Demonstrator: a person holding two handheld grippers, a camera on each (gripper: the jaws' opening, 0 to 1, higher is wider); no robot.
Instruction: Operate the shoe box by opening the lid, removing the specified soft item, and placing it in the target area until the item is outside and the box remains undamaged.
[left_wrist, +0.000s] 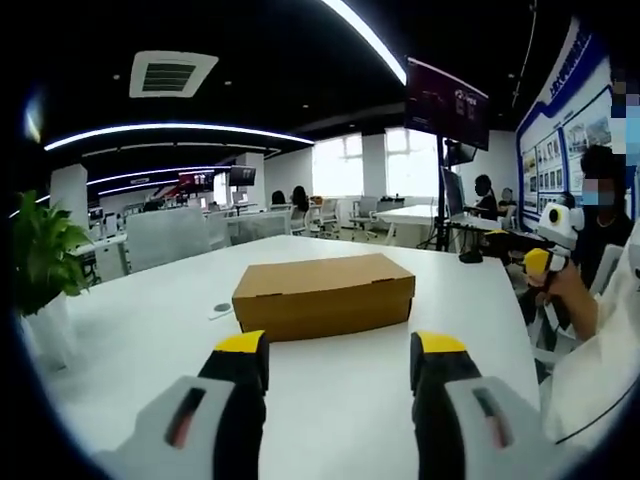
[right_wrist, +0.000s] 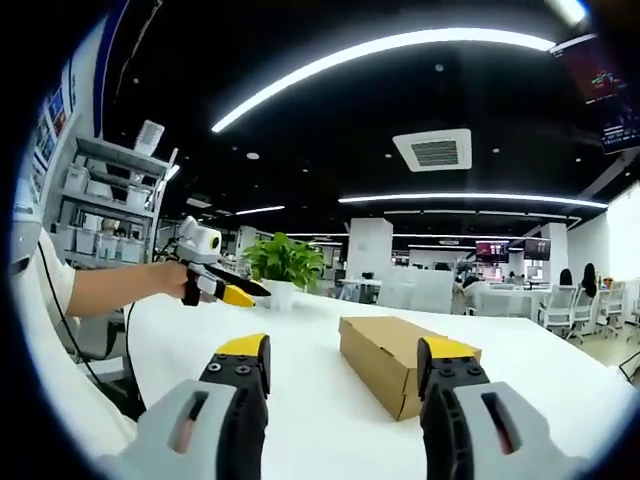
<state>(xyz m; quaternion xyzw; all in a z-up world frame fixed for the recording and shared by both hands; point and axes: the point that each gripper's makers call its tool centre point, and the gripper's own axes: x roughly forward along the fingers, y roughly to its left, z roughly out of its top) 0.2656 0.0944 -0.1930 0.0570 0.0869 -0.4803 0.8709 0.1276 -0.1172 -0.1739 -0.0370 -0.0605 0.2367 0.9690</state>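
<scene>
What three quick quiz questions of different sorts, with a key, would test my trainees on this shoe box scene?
1. True or false: the shoe box on the white table has its lid closed.
2. Multiple choice: the left tool is (a) open, clear of the box, (b) shut on the lid, (c) inside the box.
3. Short answer: what green thing stands at the table's edge in the right gripper view, beyond the left tool?

Key: 1 true; 2 a; 3 a potted plant. The right tool is open too.

Bare table (left_wrist: 330, 390) before closed shoe box (left_wrist: 323, 293), plant (left_wrist: 40, 255) leftward
</scene>
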